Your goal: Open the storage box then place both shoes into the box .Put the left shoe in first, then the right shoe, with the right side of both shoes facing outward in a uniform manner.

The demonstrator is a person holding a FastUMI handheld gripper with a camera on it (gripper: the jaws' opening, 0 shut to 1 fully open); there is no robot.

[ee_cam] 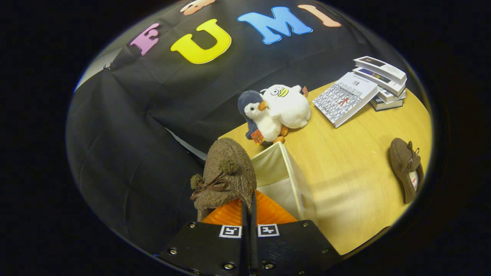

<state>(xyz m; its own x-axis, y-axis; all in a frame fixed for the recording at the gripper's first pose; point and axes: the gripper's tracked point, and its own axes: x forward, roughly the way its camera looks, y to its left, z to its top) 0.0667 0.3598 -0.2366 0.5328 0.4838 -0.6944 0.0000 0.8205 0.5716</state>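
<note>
A brown fuzzy shoe (226, 174) with a bow and pompoms hangs from my gripper (249, 203), whose fingers are pressed together on its rear edge. The shoe is lifted, toe pointing away, above the near-left rim of the open cream fabric storage box (285, 174). The box stands on the wooden table (345, 172), its inside showing pale just beyond the fingers. The second brown shoe (406, 168) lies on its side on the table, far off to the right of the box.
Two plush toys, a grey-and-white penguin (259, 119) and a white one (289, 105), sit just beyond the box. A stack of books (379, 82) with one leaning book (345, 97) lies farther right. The table's left edge runs beside the box.
</note>
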